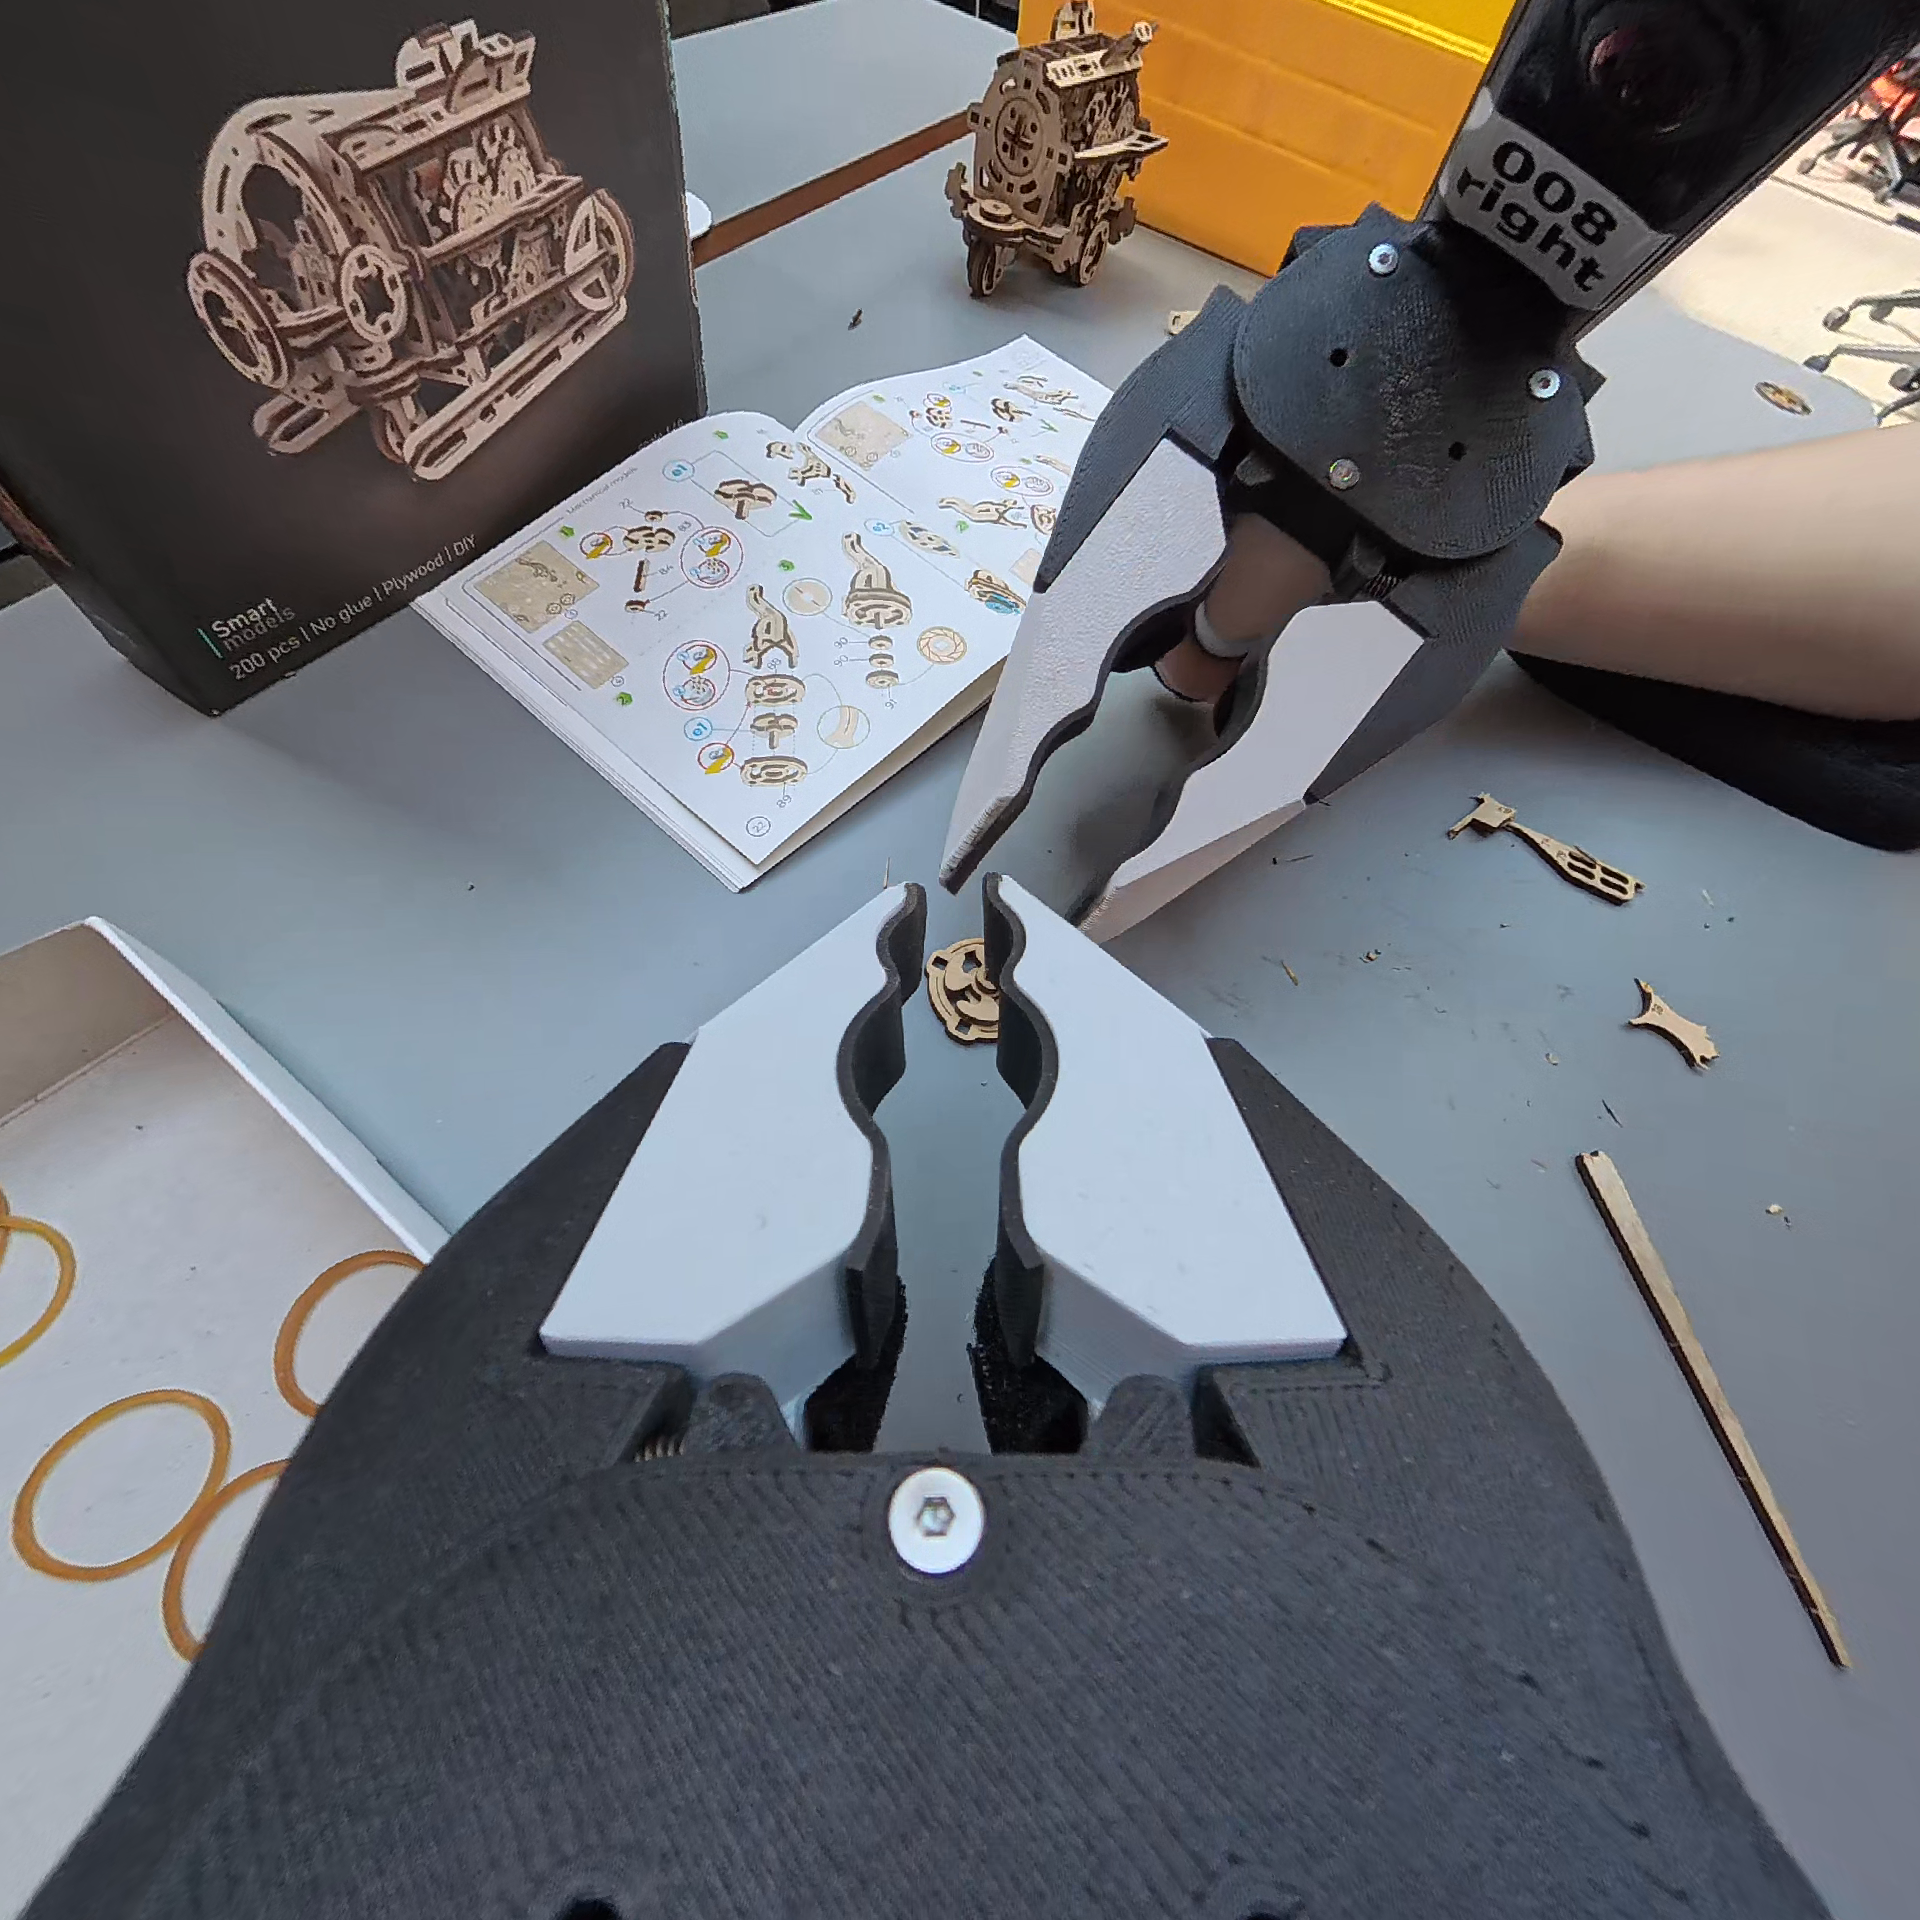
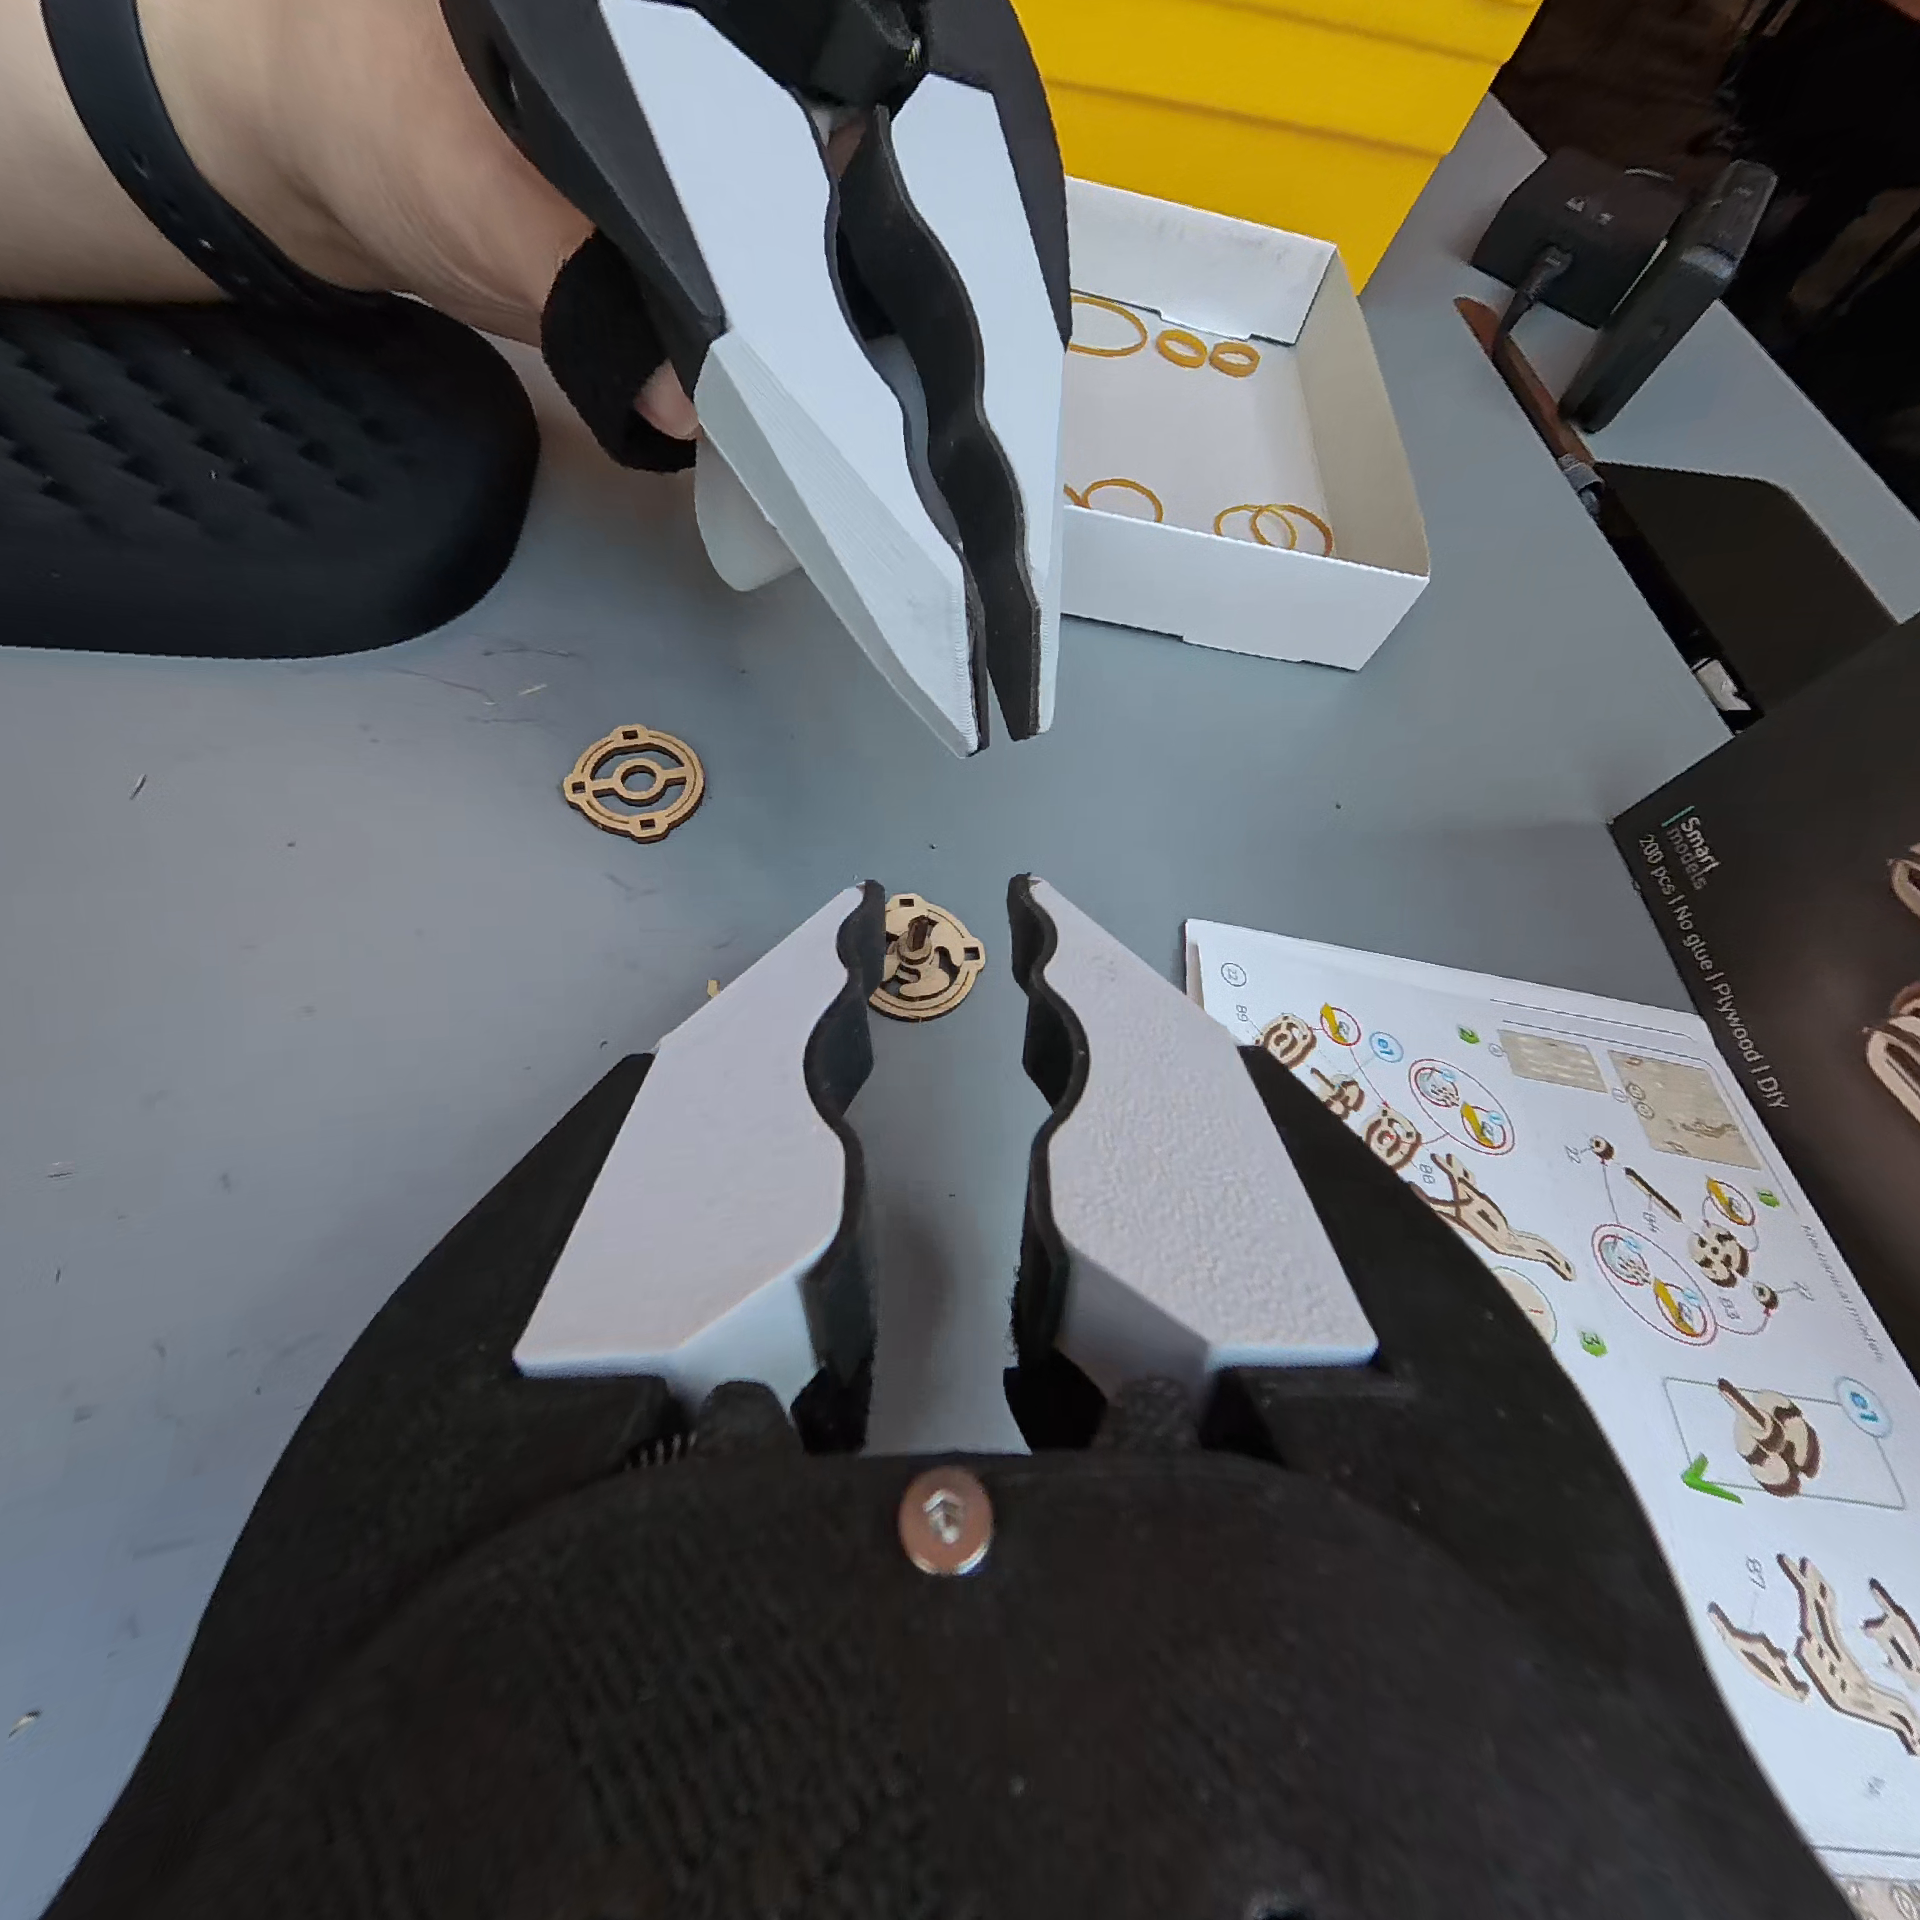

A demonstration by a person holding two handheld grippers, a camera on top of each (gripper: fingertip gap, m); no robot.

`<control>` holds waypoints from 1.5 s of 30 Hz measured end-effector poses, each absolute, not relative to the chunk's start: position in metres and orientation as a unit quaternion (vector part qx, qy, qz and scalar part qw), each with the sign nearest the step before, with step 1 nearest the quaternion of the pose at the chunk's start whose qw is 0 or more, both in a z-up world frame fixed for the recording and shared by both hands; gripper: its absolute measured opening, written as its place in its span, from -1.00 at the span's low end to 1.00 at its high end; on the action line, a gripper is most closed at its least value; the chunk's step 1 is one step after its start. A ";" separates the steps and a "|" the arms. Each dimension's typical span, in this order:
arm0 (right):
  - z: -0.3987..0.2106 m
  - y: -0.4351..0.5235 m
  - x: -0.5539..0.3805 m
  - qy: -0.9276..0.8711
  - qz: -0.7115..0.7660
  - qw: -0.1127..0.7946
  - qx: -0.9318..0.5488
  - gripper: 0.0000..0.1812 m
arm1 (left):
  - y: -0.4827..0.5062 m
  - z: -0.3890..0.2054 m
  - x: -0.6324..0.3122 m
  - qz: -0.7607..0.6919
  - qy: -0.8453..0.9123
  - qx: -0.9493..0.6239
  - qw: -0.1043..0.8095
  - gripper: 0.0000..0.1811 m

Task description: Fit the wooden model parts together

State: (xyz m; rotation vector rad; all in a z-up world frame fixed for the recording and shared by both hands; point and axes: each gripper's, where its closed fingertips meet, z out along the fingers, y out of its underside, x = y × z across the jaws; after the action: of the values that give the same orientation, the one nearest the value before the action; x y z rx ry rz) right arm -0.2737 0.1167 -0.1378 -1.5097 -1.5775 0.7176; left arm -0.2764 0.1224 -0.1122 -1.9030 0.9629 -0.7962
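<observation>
Plywood disc with a short peg point(image 2: 923, 968) lies flat on the grey table point(image 2: 312, 1039), between the half-open, empty right gripper's point(image 2: 940, 883) fingertips; the left gripper point(image 2: 992, 732) hovers just beyond, nearly closed, empty.

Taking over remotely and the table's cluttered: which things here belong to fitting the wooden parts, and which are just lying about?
For the job:
- round wooden disc with peg, between the open right gripper tips
- ring-shaped wooden part
- left gripper, nearly closed, empty
- instruction booklet

Lying about:
- white box of rubber bands
- finished model
- thin wooden strip
- kit box
</observation>
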 end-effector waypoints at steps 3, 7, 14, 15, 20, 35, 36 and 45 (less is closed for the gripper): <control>-0.144 0.113 -0.276 -0.644 0.286 0.394 -0.589 -0.81 | 0.123 -0.112 -0.277 -0.317 0.383 -0.760 0.419 -0.91; -0.150 0.112 -0.277 -0.650 0.286 0.380 -0.592 -0.84 | 0.123 -0.112 -0.277 -0.319 0.381 -0.760 0.419 -0.93; -0.152 0.116 -0.275 -0.642 0.280 0.376 -0.607 -0.97 | 0.124 -0.112 -0.279 -0.319 0.379 -0.762 0.418 -0.94; -0.153 0.116 -0.274 -0.643 0.277 0.376 -0.607 -0.97 | 0.124 -0.113 -0.279 -0.319 0.379 -0.762 0.417 -0.94; -0.151 0.117 -0.274 -0.645 0.264 0.387 -0.603 -0.84 | 0.122 -0.115 -0.279 -0.323 0.377 -0.767 0.407 -0.92; -0.117 0.127 -0.211 -0.590 0.289 0.425 -0.622 -0.82 | 0.084 -0.127 -0.290 -0.287 0.490 -0.756 0.325 -0.88; -0.120 0.127 -0.211 -0.593 0.289 0.423 -0.621 -0.82 | 0.079 -0.128 -0.291 -0.282 0.505 -0.751 0.317 -0.88; -0.127 0.134 -0.203 -0.603 0.276 0.420 -0.619 -0.82 | 0.052 -0.141 -0.289 -0.287 0.563 -0.728 0.265 -0.73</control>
State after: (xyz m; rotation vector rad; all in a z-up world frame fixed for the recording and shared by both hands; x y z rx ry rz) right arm -0.2027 0.1337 -0.1274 -1.5513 -1.5123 0.6907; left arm -0.2892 0.0523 -0.1411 -1.9674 1.5207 -0.7765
